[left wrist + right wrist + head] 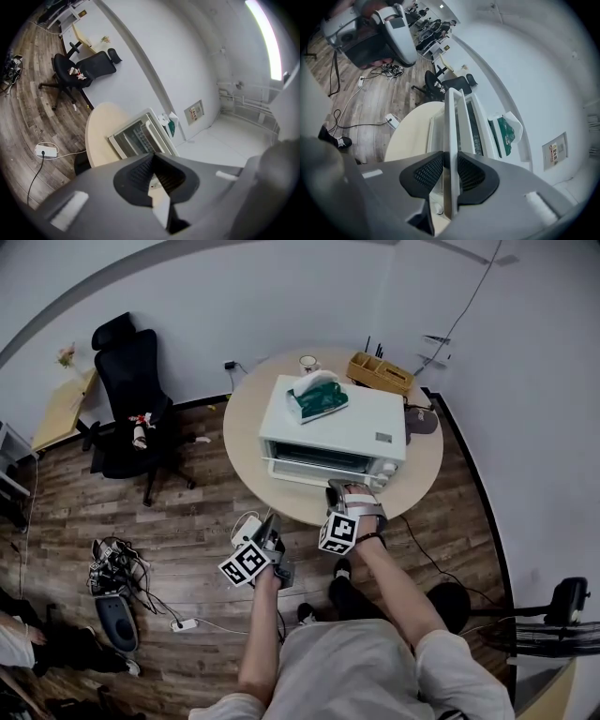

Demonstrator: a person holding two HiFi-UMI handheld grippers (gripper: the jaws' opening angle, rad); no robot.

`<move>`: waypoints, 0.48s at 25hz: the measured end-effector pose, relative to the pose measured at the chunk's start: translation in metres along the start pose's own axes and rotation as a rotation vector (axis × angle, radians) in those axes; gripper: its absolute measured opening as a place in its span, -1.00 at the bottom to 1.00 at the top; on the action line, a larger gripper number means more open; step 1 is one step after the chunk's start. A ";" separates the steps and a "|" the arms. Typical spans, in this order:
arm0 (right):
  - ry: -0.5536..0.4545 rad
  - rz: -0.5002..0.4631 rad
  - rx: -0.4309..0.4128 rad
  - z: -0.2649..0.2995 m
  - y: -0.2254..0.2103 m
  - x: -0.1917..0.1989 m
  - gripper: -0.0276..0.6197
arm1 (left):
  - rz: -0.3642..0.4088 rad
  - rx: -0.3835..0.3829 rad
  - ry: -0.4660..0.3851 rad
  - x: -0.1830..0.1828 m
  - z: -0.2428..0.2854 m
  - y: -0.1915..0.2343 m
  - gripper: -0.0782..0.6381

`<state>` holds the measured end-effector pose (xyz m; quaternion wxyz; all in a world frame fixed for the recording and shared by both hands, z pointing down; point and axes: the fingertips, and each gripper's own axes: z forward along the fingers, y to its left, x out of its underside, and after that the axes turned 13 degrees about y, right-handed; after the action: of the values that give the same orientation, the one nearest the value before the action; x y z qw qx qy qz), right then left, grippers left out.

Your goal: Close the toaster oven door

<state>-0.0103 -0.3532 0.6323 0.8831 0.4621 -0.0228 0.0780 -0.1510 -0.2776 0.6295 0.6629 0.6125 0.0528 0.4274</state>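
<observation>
A white toaster oven point(333, 423) stands on the round beige table point(248, 418) with its glass door point(314, 465) hanging partly open toward me. My right gripper point(349, 495) is at the door's front edge. In the right gripper view it point(451, 171) is shut on the door's thin white handle bar point(452, 122), which runs straight up between the black pads. My left gripper point(274, 540) hangs below the table's near edge, away from the oven. Its jaws point(157, 176) are shut with nothing in them, and the open oven point(140, 138) shows beyond.
A green and white tissue pack point(317, 395) lies on the oven's top. A wooden box point(380, 372), a cup point(308, 363) and a cap point(421, 420) sit at the table's back and right. A black office chair point(131, 399) stands left; cables and a power strip point(183, 623) lie on the floor.
</observation>
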 end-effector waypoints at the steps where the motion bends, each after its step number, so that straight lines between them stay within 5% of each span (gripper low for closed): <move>1: -0.004 -0.002 0.000 0.001 -0.002 -0.001 -0.68 | 0.003 -0.001 0.000 0.000 0.000 0.000 -0.62; 12: -0.012 -0.007 0.014 0.015 -0.024 -0.001 -0.68 | 0.020 -0.008 -0.008 -0.005 0.008 -0.006 -0.62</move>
<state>-0.0067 -0.3794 0.6213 0.8799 0.4689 -0.0258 0.0724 -0.1467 -0.2861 0.6241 0.6612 0.6121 0.0423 0.4316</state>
